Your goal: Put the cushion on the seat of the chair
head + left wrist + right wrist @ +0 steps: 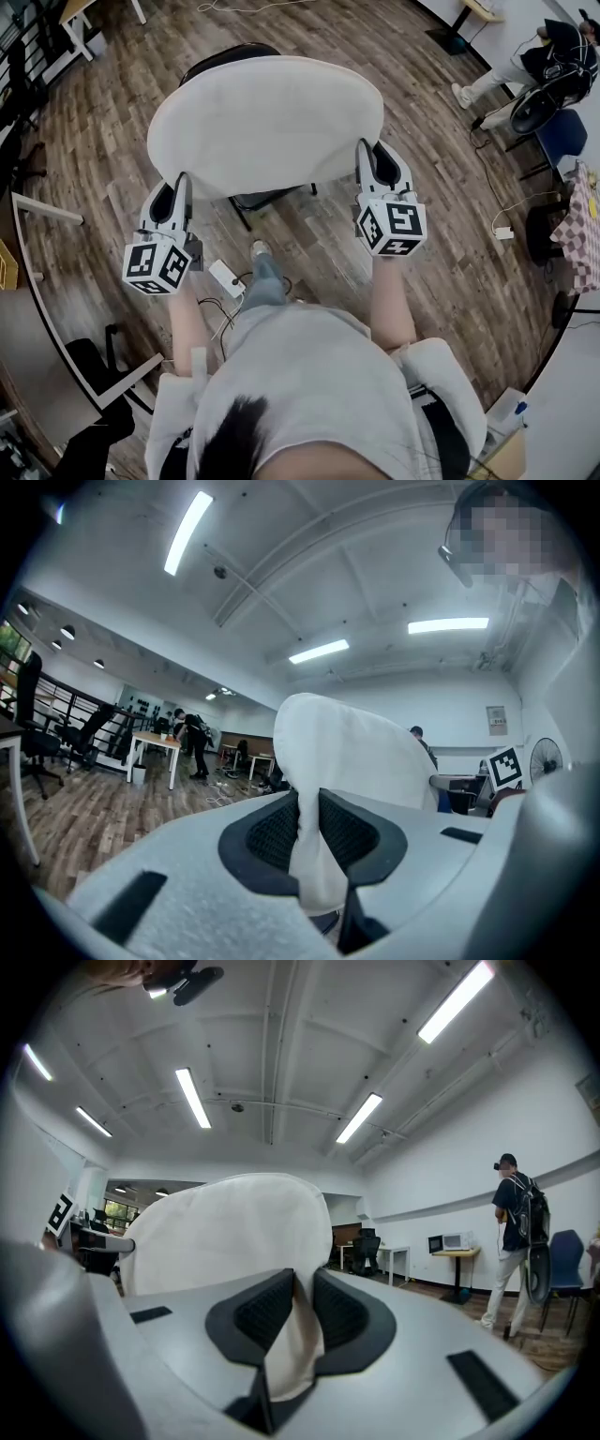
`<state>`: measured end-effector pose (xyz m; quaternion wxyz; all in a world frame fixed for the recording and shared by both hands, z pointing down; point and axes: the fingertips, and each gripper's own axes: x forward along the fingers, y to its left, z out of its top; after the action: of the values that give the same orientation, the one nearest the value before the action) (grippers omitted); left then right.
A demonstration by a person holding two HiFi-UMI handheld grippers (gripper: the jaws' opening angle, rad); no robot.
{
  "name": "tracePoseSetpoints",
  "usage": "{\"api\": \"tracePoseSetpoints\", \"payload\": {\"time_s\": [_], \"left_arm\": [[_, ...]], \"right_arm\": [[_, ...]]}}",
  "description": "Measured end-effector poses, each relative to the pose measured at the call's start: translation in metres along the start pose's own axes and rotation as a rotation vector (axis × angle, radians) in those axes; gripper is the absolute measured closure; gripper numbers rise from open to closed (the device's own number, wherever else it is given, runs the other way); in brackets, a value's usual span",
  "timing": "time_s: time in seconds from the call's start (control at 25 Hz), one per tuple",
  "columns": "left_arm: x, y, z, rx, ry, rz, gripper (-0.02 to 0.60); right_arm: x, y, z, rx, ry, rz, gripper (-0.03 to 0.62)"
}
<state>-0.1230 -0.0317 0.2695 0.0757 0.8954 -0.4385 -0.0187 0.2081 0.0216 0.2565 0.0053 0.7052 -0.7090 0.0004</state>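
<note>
The left tool (307, 841) is clamped on a pinched fold of the white cushion (352, 752), its jaws nearly closed. The right tool (292, 1321) grips the opposite edge the same way. The round cushion stretches between the two tools and ahead of them. A black chair (231, 52) stands beneath it, past the tool tips. Whether cushion and seat touch is unclear. Wooden floor (441, 234) surrounds them.

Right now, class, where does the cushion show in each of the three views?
Head view: cushion upper centre.
Left gripper view: centre, rising from between the jaws.
Right gripper view: centre-left, rising from between the jaws.
Shared landmark: the wooden floor, in all three.
</note>
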Motion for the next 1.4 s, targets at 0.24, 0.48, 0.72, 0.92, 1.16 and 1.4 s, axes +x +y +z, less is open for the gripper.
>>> {"api": "tracePoseSetpoints", "payload": {"time_s": [0.24, 0.48, 0.72, 0.92, 1.16, 1.4], "left_arm": [[0.056, 0.046, -0.002, -0.022, 0.023, -0.01, 0.525], [0.115, 0.091, 0.001, -0.045, 0.047, -0.039, 0.525], [0.157, 0.134, -0.006, -0.069, 0.078, -0.055, 0.525], [0.18, 0.158, -0.02, -0.095, 0.119, -0.062, 0.525], [0.194, 0.172, -0.051, -0.13, 0.191, -0.056, 0.525], [0.199, 0.173, -0.092, -0.182, 0.283, -0.032, 0.525]], "right_arm": [[0.069, 0.002, -0.008, 0.001, 0.03, -0.016, 0.539], [0.138, 0.002, -0.009, 0.001, 0.057, -0.048, 0.539], [0.192, 0.01, -0.02, 0.004, 0.09, -0.066, 0.539], [0.222, 0.013, -0.038, 0.017, 0.137, -0.083, 0.539], [0.241, 0.011, -0.074, 0.045, 0.217, -0.094, 0.539], [0.25, 0.003, -0.119, 0.079, 0.325, -0.091, 0.539]]}}
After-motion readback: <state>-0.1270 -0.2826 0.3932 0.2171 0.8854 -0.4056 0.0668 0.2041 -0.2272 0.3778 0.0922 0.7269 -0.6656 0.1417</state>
